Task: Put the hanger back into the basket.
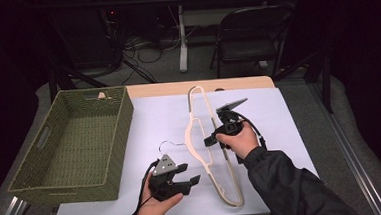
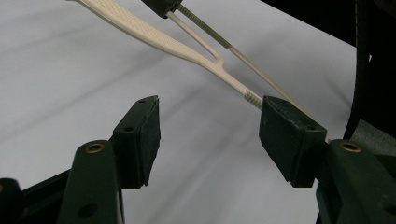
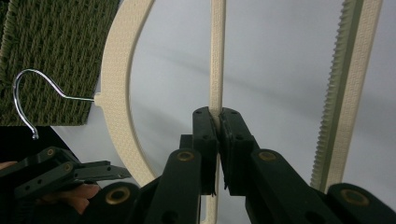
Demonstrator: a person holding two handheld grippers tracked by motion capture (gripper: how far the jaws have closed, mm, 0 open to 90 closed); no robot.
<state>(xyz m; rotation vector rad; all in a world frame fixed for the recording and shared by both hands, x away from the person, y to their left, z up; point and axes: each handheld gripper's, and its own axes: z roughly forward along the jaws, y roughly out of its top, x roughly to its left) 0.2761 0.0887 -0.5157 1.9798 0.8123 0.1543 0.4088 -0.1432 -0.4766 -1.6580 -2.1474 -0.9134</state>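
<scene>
A cream plastic hanger (image 1: 200, 137) lies on the white sheet in the middle of the table, its metal hook (image 1: 168, 144) pointing left toward the basket. My right gripper (image 1: 209, 140) is shut on the hanger's thin inner bar (image 3: 216, 70), and in the right gripper view the pads meet around it (image 3: 217, 113). My left gripper (image 1: 188, 173) hovers near the front edge, just left of the hanger's near end. Its jaws stand open (image 2: 210, 101) with nothing between them. The hanger's arm (image 2: 187, 49) runs past them, close to the right pad (image 2: 287, 135).
A green woven basket (image 1: 122, 126) stands at the left on the table, beside the hook (image 3: 28, 93). The white sheet (image 1: 269, 112) covers most of the tabletop. A folding chair (image 1: 249, 34) and cables are on the floor beyond the far edge.
</scene>
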